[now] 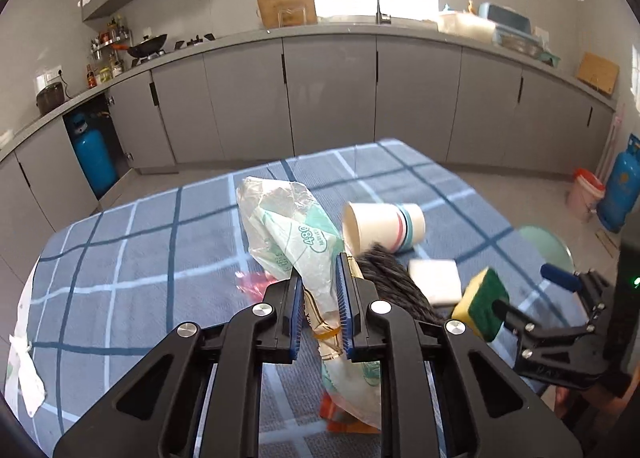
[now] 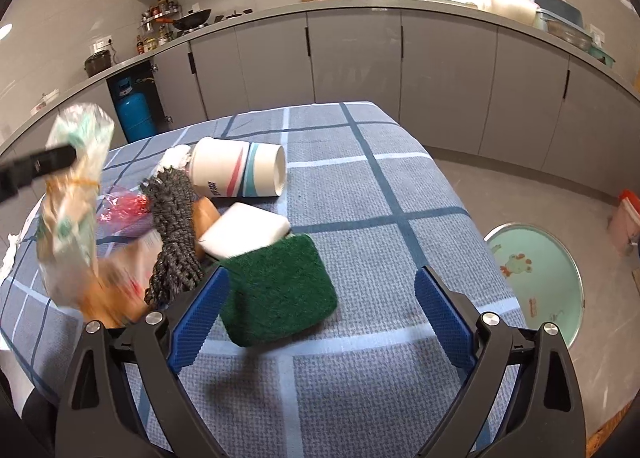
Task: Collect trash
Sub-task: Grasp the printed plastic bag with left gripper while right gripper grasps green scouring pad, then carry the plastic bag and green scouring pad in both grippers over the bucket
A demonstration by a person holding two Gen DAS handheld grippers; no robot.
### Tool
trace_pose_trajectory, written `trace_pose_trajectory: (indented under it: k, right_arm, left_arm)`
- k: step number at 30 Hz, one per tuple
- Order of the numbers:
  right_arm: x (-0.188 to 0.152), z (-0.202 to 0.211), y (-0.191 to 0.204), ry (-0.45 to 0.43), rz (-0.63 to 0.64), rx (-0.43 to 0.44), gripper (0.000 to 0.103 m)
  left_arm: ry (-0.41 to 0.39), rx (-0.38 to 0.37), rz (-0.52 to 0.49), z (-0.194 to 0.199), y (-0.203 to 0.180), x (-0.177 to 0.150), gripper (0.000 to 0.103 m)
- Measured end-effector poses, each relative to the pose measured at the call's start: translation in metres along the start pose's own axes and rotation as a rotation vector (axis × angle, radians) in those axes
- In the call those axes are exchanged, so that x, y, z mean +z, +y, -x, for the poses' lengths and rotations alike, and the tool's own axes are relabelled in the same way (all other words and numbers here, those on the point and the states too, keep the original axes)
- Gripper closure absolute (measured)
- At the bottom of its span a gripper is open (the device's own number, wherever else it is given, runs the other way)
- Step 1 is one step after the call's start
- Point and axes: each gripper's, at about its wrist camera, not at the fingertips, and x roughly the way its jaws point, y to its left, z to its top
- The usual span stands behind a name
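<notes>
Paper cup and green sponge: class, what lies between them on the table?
A white block lies between the cup and the sponge, its near edge by the sponge. The right wrist view shows this best.

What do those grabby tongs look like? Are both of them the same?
Yes, they match. The left tongs and the right tongs are both made of chunky black plastic arms with cut-out holes and round silver bolts at the joints. Each finger ends in a flat blue pad covered in tiny ridges. No cables, markings or sleeves show.
</notes>
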Motion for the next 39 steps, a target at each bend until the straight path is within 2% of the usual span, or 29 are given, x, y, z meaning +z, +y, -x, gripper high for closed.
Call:
trace_pose_trajectory:
  k: [2,8,12,15,21,23,24,31,39]
  right_arm:
    - [0.001,-0.003,0.003,0.009,0.008,0.009,0.008]
    - [0.001,-0.015,0.010,0.042,0.030,0.028,0.008]
    - [0.000,-0.022,0.007,0.057,0.013,0.045,0.008]
    - [-0.001,-0.023,0.008,0.068,0.022,0.065,0.008]
    - [-0.004,-0.026,0.013,0.091,0.036,0.097,0.010]
    - [-0.006,-0.029,0.015,0.119,0.044,0.105,0.030]
    - [-0.006,-0.029,0.015,0.120,0.042,0.105,0.030]
    - [0.000,-0.009,0.010,0.056,0.035,0.088,0.031]
    - [0.011,0.013,-0.022,-0.032,-0.030,0.024,0.031]
  left_arm:
    - [-0.009,0.008,-0.008,0.001,0.001,0.003,0.087]
    - [-0.042,0.111,-0.082,-0.006,-0.002,0.002,0.087]
    - [-0.031,0.102,-0.080,-0.012,0.000,0.003,0.087]
    - [-0.032,0.065,-0.054,-0.008,0.003,0.006,0.087]
    - [-0.082,0.095,-0.061,0.004,0.004,0.017,0.087]
    - [-0.081,0.095,-0.059,0.003,0.006,0.018,0.087]
    - [-0.080,0.098,-0.059,0.002,0.005,0.019,0.087]
    - [-0.086,0.081,-0.094,0.001,-0.010,0.022,0.087]
    - [-0.119,0.025,-0.153,0.003,-0.049,0.040,0.087]
